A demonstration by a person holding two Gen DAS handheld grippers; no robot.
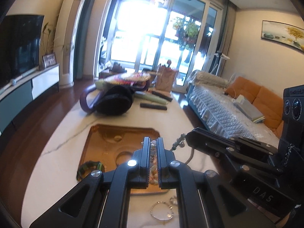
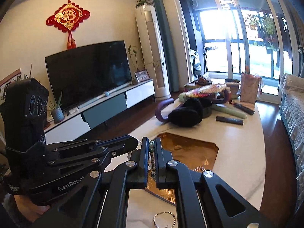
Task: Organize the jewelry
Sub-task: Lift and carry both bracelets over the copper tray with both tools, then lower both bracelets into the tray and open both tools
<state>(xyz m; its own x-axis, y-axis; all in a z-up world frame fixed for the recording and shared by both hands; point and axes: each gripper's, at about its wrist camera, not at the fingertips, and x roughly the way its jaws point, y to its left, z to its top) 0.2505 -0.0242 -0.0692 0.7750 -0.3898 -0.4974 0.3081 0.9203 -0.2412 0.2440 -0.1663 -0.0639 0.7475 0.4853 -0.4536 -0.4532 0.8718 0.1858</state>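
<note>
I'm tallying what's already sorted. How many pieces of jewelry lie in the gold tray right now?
1 that shows: a green bangle in the gold tray, at its near left corner. The hand-held grippers hide part of the tray, so more may lie unseen.

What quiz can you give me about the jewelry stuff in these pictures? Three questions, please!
1. True or false: the left gripper is open and empty.
2. Pick one: where is the green bangle? A) in the amber tray; B) on the orange sofa; C) on the TV stand.
3. Fill the gap: the silver chain bracelet lies outside the tray, on the white ___.

Key:
1. False. It is shut on a beaded strand.
2. A.
3. table.
</note>
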